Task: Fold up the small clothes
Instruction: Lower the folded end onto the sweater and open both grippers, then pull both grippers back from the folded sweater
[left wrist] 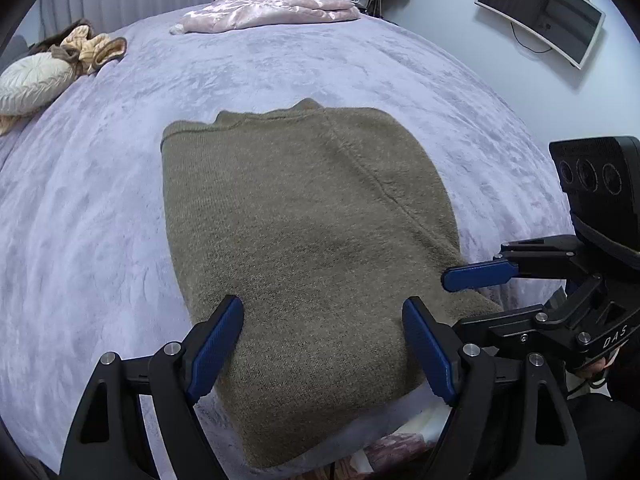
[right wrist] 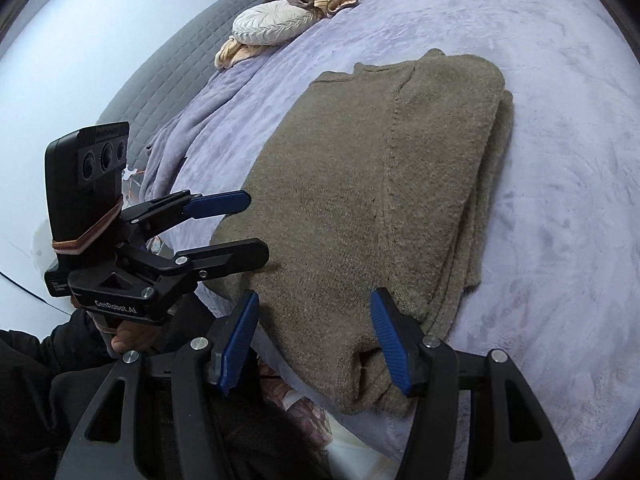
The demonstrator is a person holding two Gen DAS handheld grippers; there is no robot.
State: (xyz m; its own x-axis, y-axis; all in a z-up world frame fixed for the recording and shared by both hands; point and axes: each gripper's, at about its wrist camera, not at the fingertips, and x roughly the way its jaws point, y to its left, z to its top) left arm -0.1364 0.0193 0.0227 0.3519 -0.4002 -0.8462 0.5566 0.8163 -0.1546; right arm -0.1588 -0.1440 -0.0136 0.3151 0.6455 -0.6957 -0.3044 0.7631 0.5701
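An olive-brown knitted sweater (left wrist: 304, 240) lies folded into a long rectangle on the lilac bedspread (left wrist: 100, 220), collar at the far end. It also shows in the right wrist view (right wrist: 360, 208), with stacked layers along its right edge. My left gripper (left wrist: 322, 344) is open and empty, its blue pads above the sweater's near hem. My right gripper (right wrist: 314, 340) is open and empty over the near hem too. The right gripper shows in the left wrist view (left wrist: 480, 292) at the sweater's right corner. The left gripper shows in the right wrist view (right wrist: 240, 228) at the left edge.
A pink satin garment (left wrist: 272, 10) lies at the far side of the bed. A round white cushion (left wrist: 32, 80) and a tan garment (left wrist: 92, 48) sit at the far left. A monitor (left wrist: 540, 8) hangs on the right wall. The bed's near edge is just below the sweater.
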